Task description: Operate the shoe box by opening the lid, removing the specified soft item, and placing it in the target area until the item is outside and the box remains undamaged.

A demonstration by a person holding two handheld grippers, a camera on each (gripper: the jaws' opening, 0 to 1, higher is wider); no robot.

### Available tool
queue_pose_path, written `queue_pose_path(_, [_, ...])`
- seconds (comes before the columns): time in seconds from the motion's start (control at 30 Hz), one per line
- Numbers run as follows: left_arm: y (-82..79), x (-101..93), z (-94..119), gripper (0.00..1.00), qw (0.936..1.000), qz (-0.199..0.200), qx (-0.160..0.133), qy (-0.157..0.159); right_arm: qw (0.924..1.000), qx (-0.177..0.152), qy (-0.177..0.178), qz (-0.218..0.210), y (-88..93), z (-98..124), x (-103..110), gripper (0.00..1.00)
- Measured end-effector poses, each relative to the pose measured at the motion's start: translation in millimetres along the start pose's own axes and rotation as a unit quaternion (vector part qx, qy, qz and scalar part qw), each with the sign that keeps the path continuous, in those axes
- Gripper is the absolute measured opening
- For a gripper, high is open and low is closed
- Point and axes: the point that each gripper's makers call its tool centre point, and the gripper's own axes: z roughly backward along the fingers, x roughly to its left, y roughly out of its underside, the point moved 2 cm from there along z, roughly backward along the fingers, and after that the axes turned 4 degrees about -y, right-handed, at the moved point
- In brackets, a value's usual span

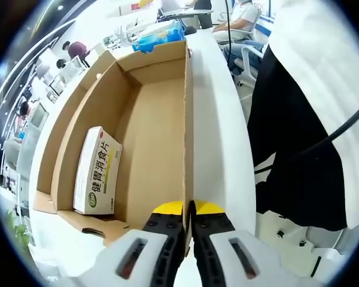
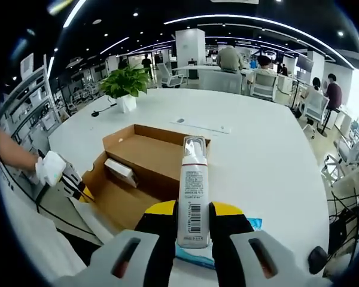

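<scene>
Left hand-held gripper is clenched on the near side wall of the cardboard box, jaws pinching the wall edge at 6 o'clock in the left gripper view. Box is open, sitting on the white bench. Inside it, a white-and-green medicine carton lies against the wall at 9 o'clock. Right hand-held gripper is grasping a white bottle, upright between the jaws with the cap at 12 o'clock, held above the bench and outside the box, over its near edge in the right gripper view. A blue packet lies on the bench just beside the right jaw at 4 o'clock. A potted plant stands at 11 o'clock, well apart from the box. The left hand-held gripper comes into the right gripper view at 9 o'clock, on the box edge.
</scene>
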Motion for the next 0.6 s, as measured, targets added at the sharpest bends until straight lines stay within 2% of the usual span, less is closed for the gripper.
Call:
queue_pose_path(0.4, [0.9, 0.1, -1, 0.03, 1.0, 0.002, 0.001, 0.0, 0.9998, -0.007, 0.017, -0.013, 5.3, 9, -14, 0.19])
queue_pose_path(0.6, [1.0, 0.2, -1, 0.03, 1.0, 0.002, 0.001, 0.0, 0.9991, -0.012, 0.035, -0.02, 4.8, 19, -31, 0.19])
